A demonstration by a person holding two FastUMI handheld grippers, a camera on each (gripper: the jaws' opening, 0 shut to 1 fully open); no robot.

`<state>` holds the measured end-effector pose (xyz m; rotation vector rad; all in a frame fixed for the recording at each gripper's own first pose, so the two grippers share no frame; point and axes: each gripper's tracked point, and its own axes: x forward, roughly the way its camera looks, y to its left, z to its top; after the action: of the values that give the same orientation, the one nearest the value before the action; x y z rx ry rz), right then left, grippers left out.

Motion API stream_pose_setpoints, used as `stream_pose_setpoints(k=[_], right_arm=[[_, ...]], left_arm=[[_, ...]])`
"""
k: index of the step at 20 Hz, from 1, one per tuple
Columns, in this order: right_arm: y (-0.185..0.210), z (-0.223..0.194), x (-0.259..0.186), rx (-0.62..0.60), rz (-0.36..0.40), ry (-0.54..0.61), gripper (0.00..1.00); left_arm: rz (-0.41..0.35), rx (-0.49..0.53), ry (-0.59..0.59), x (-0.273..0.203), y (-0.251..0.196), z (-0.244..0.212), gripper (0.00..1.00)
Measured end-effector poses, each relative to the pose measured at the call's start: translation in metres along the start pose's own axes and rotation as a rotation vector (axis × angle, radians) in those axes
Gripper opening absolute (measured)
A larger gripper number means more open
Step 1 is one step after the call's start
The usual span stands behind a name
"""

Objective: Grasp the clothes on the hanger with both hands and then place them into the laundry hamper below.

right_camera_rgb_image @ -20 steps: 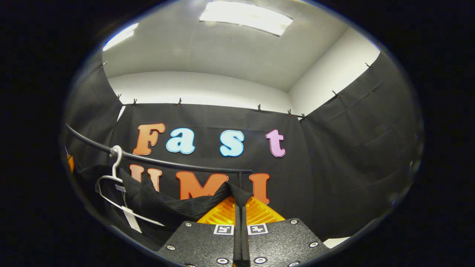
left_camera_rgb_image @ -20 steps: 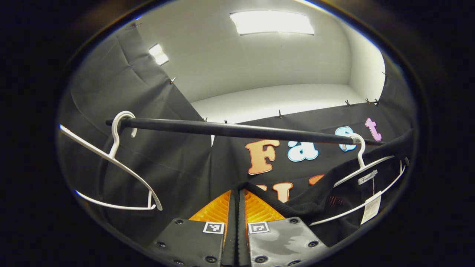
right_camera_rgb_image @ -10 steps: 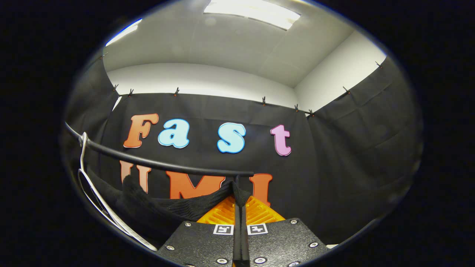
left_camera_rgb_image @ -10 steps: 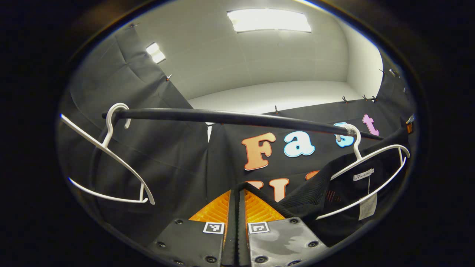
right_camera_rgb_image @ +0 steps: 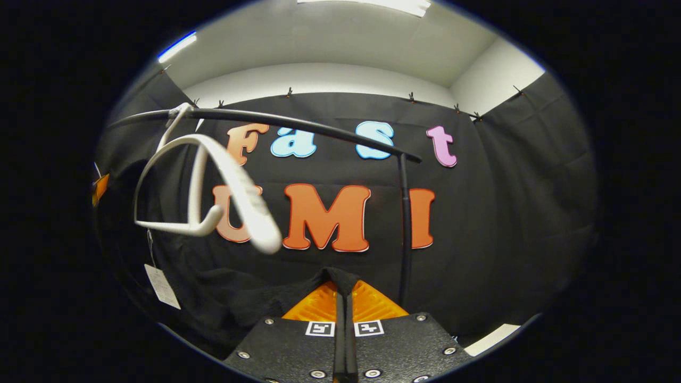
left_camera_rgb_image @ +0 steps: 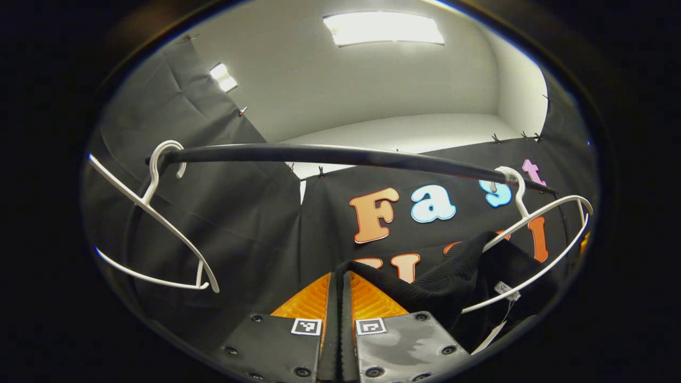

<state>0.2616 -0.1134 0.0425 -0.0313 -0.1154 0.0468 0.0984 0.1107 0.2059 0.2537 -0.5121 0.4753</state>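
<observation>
The left gripper (left_camera_rgb_image: 340, 282), with orange ribbed fingers (left_camera_rgb_image: 306, 300), is closed on a fold of the black knitted garment (left_camera_rgb_image: 452, 279). The garment extends right from the fingers to the white plastic hanger (left_camera_rgb_image: 537, 234), whose hook sits over the right end of the black horizontal rail (left_camera_rgb_image: 340, 157). A white paper tag (left_camera_rgb_image: 489, 336) hangs below the garment. An empty white plastic hanger (left_camera_rgb_image: 154, 223) hangs tilted at the rail's left end.

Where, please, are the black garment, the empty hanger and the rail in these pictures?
black garment (left_camera_rgb_image: 441, 282): left gripper view, ribbed fold beside the fingers.
empty hanger (left_camera_rgb_image: 154, 207): left gripper view, its sloping white arm.
rail (left_camera_rgb_image: 330, 155): left gripper view, middle of the dark bar.
</observation>
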Motion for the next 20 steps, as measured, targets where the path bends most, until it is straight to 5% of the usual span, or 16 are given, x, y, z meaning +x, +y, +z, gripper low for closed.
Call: stream_pose_setpoints(k=[6,20], right_arm=[[0.061,-0.009,-0.022,0.046,0.083,-0.002,0.00],[0.097,0.006,-0.053,0.091,0.153,-0.004,0.00]], left_arm=[[0.046,0.043,-0.039,0.013,0.020,0.010,0.10],[0.115,0.130,0.019,0.028,0.055,-0.018,0.10]])
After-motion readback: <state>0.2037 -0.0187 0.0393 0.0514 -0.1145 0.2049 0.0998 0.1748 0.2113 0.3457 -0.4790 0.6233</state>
